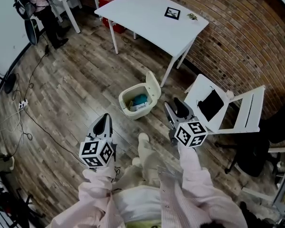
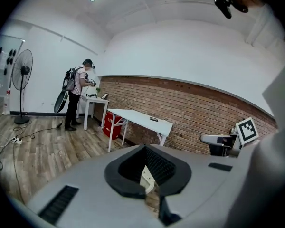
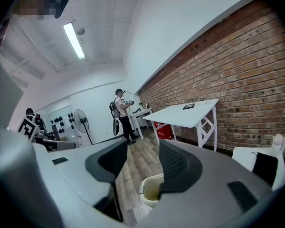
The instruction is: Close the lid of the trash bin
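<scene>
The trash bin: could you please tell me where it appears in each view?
Head view: trash bin at centre, lid up.
Left gripper view: trash bin a sliver low at centre, past the jaws.
Right gripper view: trash bin low at centre, between the jaws.
Shared landmark: the white table.

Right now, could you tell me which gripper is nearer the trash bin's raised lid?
The right gripper, jaws apart: it is on the side of the trash bin where the lid stands; the left gripper is off the opposite side.

White table point(image 1: 147, 18) by brick wall point(image 1: 237, 37), marker card point(image 1: 172, 13) on it; white chair point(image 1: 198, 93) right.
</scene>
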The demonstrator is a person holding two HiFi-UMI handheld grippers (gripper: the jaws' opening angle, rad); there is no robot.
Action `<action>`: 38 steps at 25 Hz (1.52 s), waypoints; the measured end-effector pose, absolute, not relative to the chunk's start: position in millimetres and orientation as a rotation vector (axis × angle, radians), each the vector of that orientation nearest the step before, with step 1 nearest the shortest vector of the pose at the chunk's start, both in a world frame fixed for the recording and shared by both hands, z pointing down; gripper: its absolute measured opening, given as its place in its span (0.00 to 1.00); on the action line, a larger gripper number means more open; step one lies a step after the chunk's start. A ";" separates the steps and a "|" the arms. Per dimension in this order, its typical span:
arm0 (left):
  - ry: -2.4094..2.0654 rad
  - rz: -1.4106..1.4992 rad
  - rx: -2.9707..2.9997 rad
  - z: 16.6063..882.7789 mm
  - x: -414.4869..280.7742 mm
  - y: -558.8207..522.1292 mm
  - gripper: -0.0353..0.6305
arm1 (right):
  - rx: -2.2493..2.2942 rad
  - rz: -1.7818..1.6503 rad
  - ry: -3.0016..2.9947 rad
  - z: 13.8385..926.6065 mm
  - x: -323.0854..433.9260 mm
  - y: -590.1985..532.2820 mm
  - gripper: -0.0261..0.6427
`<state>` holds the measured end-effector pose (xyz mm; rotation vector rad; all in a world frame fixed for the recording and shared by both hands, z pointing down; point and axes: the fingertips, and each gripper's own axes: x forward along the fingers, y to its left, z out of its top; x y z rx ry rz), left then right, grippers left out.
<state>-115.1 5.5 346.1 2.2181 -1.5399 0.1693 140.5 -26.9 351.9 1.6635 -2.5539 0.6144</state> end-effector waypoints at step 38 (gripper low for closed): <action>-1.426 0.420 1.950 507.2 -91.3 -189.0 0.04 | 1.317 0.850 -2.275 557.8 129.1 -254.1 0.33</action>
